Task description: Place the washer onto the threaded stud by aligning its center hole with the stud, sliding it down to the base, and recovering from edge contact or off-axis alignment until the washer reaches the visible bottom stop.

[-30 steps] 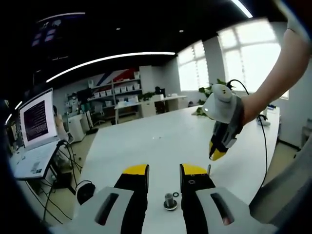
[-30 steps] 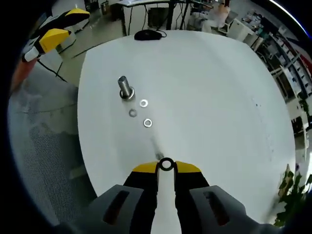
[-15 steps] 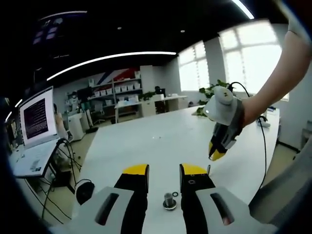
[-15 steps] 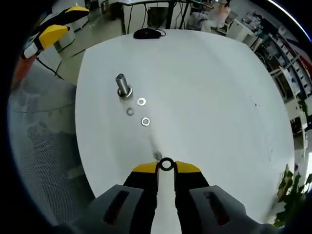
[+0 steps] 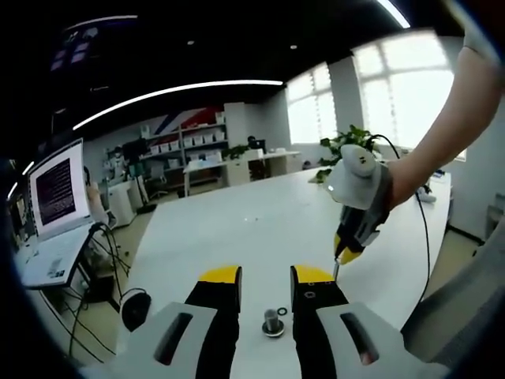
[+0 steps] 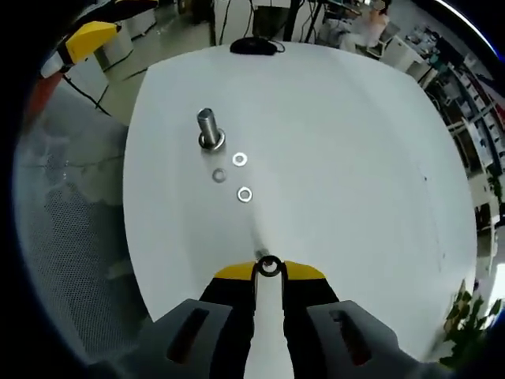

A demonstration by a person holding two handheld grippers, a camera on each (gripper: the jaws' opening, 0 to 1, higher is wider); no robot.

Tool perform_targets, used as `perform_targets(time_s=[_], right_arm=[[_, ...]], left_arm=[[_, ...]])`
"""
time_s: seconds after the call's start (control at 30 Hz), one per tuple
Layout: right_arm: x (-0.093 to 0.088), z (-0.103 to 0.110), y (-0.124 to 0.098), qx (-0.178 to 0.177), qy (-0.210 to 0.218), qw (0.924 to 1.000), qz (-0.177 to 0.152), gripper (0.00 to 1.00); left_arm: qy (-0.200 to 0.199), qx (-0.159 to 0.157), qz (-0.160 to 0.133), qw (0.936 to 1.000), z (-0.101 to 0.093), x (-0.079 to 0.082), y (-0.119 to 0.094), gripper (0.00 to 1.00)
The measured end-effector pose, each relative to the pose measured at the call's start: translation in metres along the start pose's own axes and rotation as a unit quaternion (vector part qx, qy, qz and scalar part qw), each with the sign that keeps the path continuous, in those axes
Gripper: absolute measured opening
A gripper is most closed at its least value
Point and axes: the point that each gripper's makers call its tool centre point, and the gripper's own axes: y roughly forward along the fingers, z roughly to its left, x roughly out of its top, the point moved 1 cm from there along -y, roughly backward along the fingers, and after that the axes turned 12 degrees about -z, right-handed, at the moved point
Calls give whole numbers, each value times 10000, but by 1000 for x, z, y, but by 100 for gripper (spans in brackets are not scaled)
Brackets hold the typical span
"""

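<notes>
While the right gripper (image 6: 269, 271) pinches a dark washer (image 6: 269, 266) between its jaw tips above the white table (image 6: 347, 150), three loose washers (image 6: 245, 194) lie beyond, then the threaded stud (image 6: 208, 129) stands upright. Left gripper (image 5: 264, 278) jaws are spread, stud between them.

Right gripper view: bare white surface (image 6: 339, 158) between the right claw (image 6: 269, 272) and the stud (image 6: 209, 129), except three loose washers (image 6: 240, 159) lying just beside the stud on the claw's side. Stud stands upright, nothing over its top. Right claw is closed on a washer (image 6: 269, 266) at its tips. Left gripper view: left claw (image 5: 265, 278) sits near the stud (image 5: 273, 322), jaws parted either side of it; right claw (image 5: 346, 254) hangs above and beyond.
</notes>
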Motion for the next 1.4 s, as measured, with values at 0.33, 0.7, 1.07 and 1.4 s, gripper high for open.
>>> perform_targets(time_s=[0.33, 0.7, 1.07, 1.4], right_arm=[[-5, 2, 5, 56, 89, 9999, 119, 13], [-13, 4, 9, 94, 124, 9997, 207, 14], [-15, 0, 3, -38, 213, 9998, -4, 18], [-25, 0, -10, -129, 407, 9987, -275, 18]], left_arm=[[-30, -12, 57, 10000, -1, -3, 0, 23], [-100, -65, 118, 9999, -4, -7, 0, 23], [-69, -102, 167, 9998, -5, -9, 2, 23], [17, -122, 304, 9995, -4, -17, 1, 23]])
